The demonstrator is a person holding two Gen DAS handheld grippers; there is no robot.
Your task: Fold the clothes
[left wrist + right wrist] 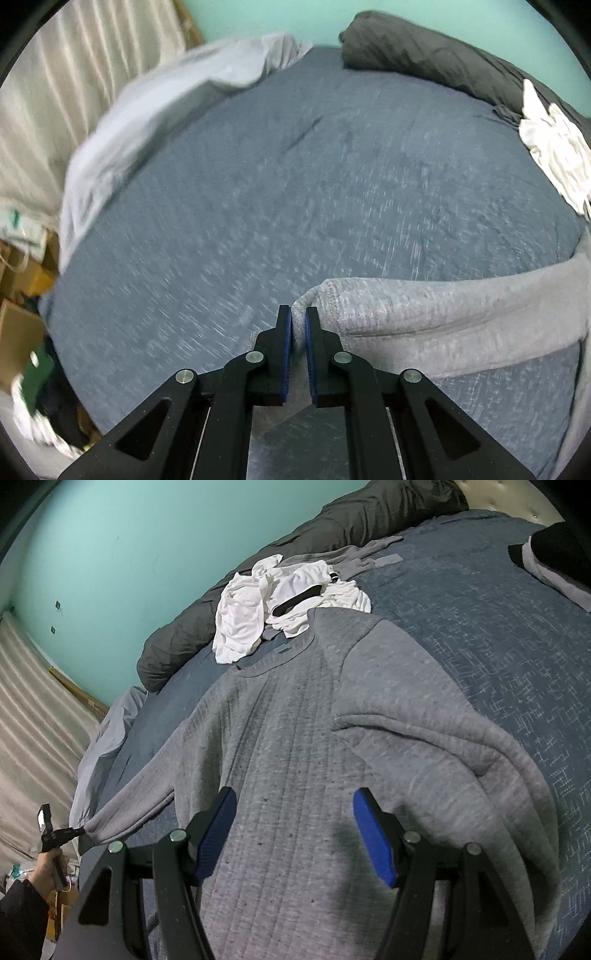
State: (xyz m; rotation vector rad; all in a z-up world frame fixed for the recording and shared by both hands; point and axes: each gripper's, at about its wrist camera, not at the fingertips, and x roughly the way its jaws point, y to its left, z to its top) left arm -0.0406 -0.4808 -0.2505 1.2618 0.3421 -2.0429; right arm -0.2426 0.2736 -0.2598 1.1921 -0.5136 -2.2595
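Observation:
A grey quilted sweatshirt (pixel 291 746) lies spread on the blue bedspread (pixel 480 620), neck toward the far side. Its right sleeve (pixel 436 723) is folded across the body. My left gripper (pixel 299 317) is shut on the cuff of the other sleeve (pixel 424 306) and holds it stretched out to the side; it also shows in the right wrist view (pixel 79 830) at the far left. My right gripper (pixel 293 805) is open and empty, hovering over the lower body of the sweatshirt.
A pile of white clothes (pixel 280 598) lies beyond the sweatshirt's neck. A dark grey duvet (pixel 258 572) runs along the teal wall. A light grey sheet (pixel 155 110) lies at the bed's left edge, with boxes and bags (pixel 22 295) on the floor.

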